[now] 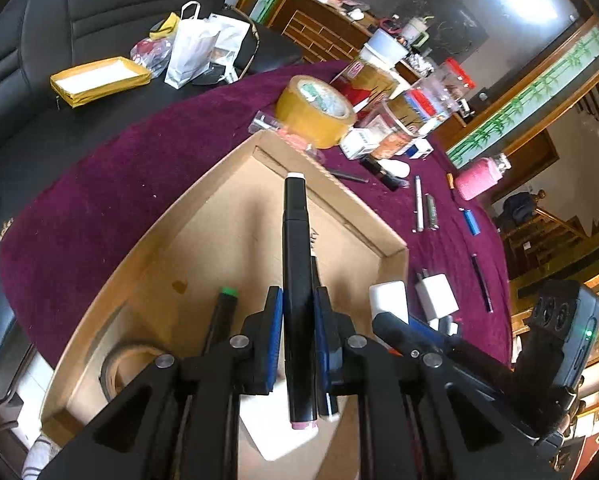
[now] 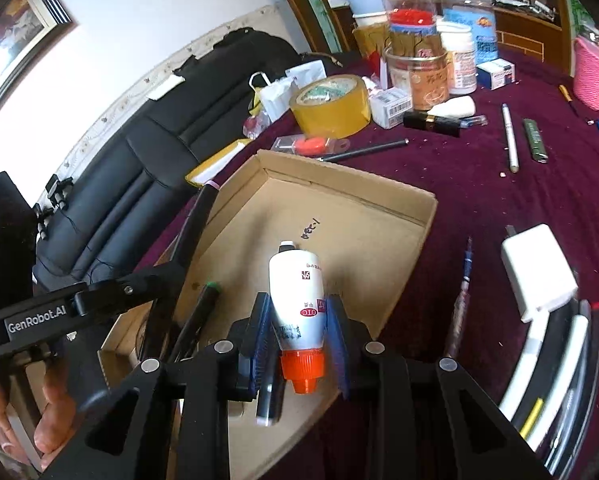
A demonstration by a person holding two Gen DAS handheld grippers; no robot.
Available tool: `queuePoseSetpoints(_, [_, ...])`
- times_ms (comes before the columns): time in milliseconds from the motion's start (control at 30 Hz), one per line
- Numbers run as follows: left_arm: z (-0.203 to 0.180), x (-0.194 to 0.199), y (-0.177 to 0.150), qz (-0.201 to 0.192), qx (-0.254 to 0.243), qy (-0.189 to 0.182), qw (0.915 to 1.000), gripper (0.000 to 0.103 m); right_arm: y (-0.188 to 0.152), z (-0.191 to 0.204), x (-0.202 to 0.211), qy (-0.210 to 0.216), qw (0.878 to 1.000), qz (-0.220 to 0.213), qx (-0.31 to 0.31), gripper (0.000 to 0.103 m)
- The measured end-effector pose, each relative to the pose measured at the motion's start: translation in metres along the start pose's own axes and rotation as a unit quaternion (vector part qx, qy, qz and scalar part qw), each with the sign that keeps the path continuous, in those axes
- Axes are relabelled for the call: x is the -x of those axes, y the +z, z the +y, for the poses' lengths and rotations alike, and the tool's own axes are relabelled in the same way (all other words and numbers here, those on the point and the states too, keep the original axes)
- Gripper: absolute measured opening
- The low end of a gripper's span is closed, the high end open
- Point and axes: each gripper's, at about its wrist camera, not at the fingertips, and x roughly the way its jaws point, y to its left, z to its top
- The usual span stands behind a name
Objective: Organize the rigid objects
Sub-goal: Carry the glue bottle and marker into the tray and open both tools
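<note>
Left gripper (image 1: 298,320): clamped on a black marker (image 1: 296,272), which runs lengthwise between the blue pads and projects past both ends, white cap forward, pink end toward the camera. Right gripper (image 2: 299,320): closed on a white bottle with an orange cap (image 2: 297,300), cap toward the camera, body pointing forward and down. Both loads hang over the open cardboard box (image 1: 203,216), which sits on the maroon-covered desk (image 1: 99,184); a green-tipped pen (image 1: 224,308) already lies inside.

Risks, as judged: the two grippers work close together over one box and could collide; the long marker, held near mid-length, could pivot in the pads or catch the box wall; the tapered bottle could slip forward.

Pens, a white charger (image 2: 537,272) and a tape roll (image 2: 331,106) remain outside on the desk.
</note>
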Motion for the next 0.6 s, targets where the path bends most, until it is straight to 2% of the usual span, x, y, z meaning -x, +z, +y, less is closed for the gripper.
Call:
queuePoseSetpoints(300, [0.002,-0.035,0.010,0.030,-0.008,0.031,0.9990,0.015,0.021,-0.005,-0.034,-0.027,0.999,0.023,0.000,0.031])
queuePoseSetpoints(600, [0.001,-0.055,0.010,0.049,-0.019,0.065,0.9965,0.015,0.017,0.001,-0.055,-0.075,0.996,0.042,0.031,0.031])
